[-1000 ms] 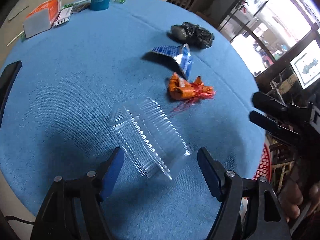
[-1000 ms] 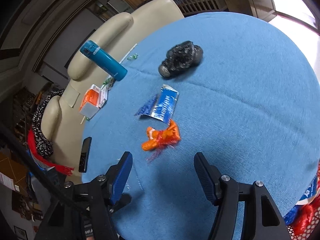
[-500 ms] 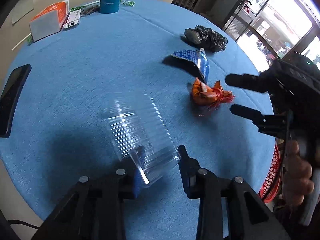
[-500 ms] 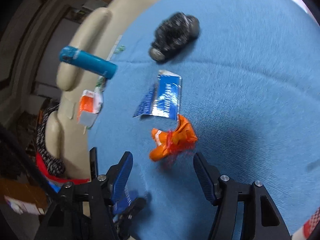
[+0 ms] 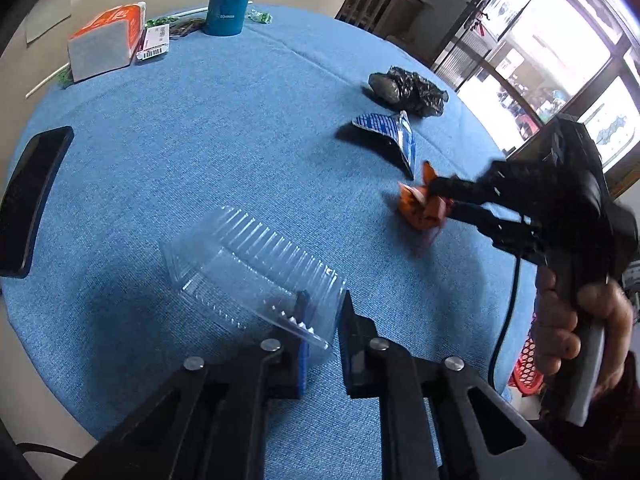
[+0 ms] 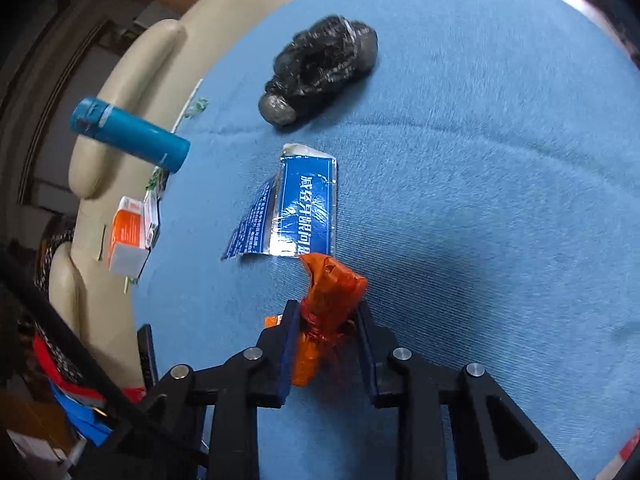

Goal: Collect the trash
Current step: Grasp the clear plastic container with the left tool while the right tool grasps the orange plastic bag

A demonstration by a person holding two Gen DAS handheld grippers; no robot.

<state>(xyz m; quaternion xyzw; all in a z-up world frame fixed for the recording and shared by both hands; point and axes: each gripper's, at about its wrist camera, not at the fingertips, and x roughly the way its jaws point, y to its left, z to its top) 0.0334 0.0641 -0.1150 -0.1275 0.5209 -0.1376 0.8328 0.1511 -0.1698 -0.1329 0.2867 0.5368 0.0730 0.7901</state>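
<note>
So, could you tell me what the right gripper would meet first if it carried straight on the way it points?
Shut on the orange wrapper, the right gripper would probably run into the blue foil packet lying just beyond it; depth is uncertain.

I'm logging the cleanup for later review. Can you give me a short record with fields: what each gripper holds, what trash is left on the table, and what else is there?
left gripper: shut on the rim of the clear plastic container
right gripper: shut on the orange wrapper
trash left on the table: blue foil packet, black plastic bag
surface: blue tablecloth
other things: teal bottle, orange and white box, phone by the table's edge
</note>
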